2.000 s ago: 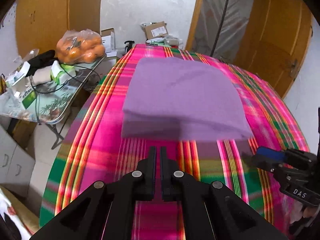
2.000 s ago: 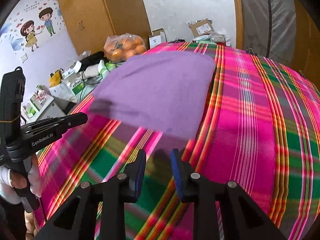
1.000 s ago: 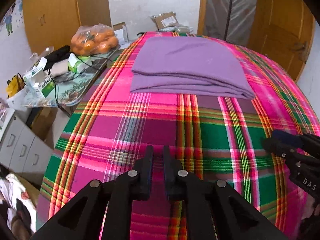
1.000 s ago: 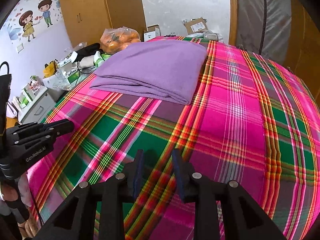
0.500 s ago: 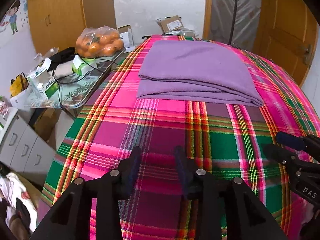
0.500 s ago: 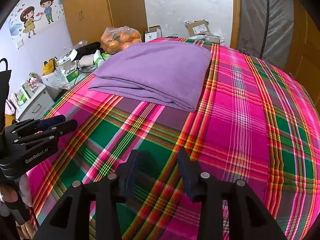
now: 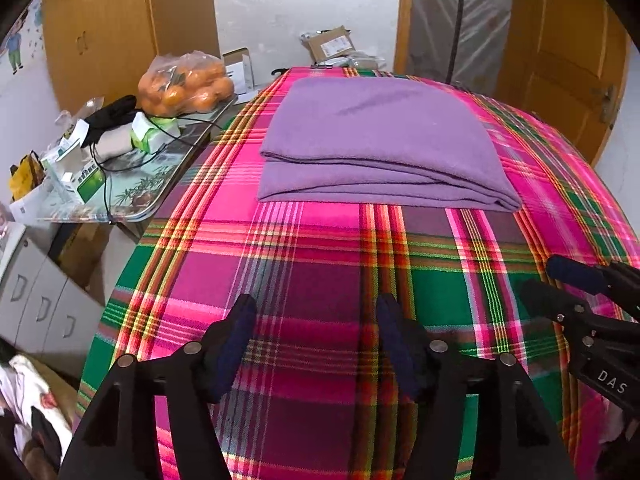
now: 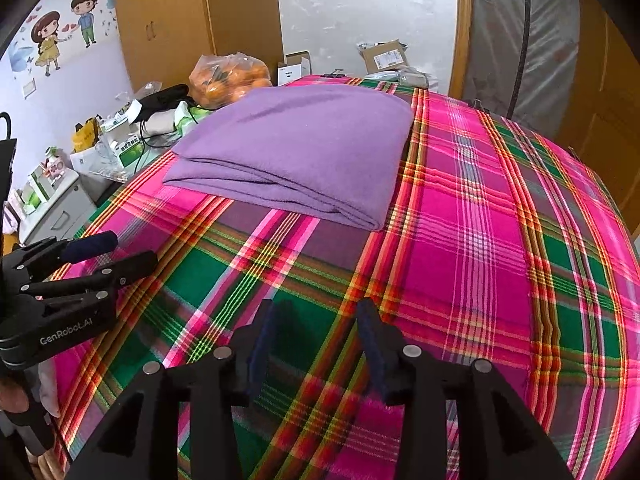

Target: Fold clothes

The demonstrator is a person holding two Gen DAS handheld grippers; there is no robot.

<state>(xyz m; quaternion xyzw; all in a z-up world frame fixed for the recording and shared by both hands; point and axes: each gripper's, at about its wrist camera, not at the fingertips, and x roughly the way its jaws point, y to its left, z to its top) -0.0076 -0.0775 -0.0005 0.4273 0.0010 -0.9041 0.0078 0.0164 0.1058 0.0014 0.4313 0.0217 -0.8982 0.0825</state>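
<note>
The folded purple cloth (image 7: 380, 140) lies flat on the far half of the plaid-covered surface (image 7: 320, 264), stacked in several layers with its layered edge facing the grippers; its long axis runs across the view, side to side, and it looks squared off, so the fold seems close to finished or done; no part of it is held. From both grippers it lies straight ahead and well apart, with a band of bare plaid between; the left gripper (image 7: 314, 332) faces roughly the middle of that near edge, its jaws opening and already wide, nothing between them but the plaid below; the right gripper (image 8: 316, 332) stands at a middling spread, also empty, and sees the cloth ahead and to its left, so its near right corner (image 8: 372, 222) is the part closest to it. Neither hand looks clearly nearer; any further fold would need both to reach forward to that near edge. Beyond the surface's left side, a cluttered side table (image 7: 132, 184) carries a bag of oranges (image 7: 186, 84) and boxes.
</note>
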